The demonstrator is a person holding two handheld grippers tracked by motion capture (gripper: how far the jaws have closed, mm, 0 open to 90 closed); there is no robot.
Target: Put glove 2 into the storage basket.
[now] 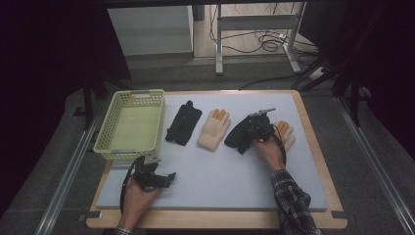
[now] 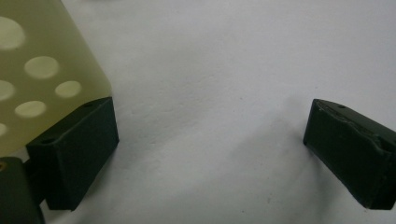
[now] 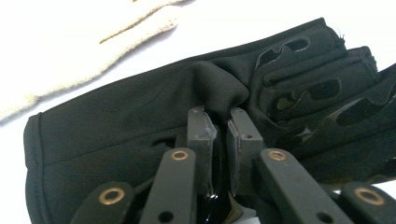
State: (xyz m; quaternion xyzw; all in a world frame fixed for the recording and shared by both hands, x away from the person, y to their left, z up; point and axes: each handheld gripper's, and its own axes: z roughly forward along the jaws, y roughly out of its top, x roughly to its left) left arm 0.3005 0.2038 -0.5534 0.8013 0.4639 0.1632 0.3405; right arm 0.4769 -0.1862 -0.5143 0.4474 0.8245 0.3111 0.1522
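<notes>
My right gripper (image 3: 223, 122) pinches fold of black glove (image 3: 140, 112), well right of basket (image 1: 128, 147), between two cream gloves (image 1: 214, 129). My left gripper (image 2: 210, 144) spread, empty, just below basket corner.

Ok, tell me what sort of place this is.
Probably a lab or workshop set up for recording: a padded table in a dark booth, gloves laid out beside a basket, and loose cables on the floor behind.

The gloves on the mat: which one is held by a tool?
The right-hand black glove, pinched in the right tool. The other black glove and both cream gloves lie untouched.
</notes>
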